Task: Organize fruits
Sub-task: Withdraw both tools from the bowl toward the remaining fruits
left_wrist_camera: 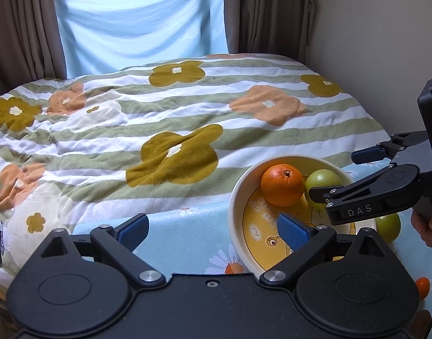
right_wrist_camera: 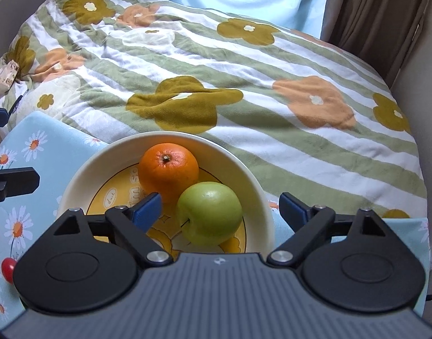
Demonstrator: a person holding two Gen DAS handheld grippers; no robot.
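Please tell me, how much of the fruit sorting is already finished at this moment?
Done: a round orange and a green apple lie in the cream ceramic bowl. In hand: nothing; the right gripper stands open around the apple, the left gripper open and empty. Left: a second green apple, a small orange fruit and a red cherry tomato lie on the daisy cloth.

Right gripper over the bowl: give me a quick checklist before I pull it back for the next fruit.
1. Right gripper jaws wide open, pads clear of the green apple: ok.
2. Green apple resting inside the bowl: ok.
3. Orange in the bowl, beside the apple: ok.
4. Left gripper open and holding nothing: ok.
5. Fruit still outside the bowl, such as a second green fruit and a small red fruit: not ok.
6. Whether the apple will roll: cannot tell.
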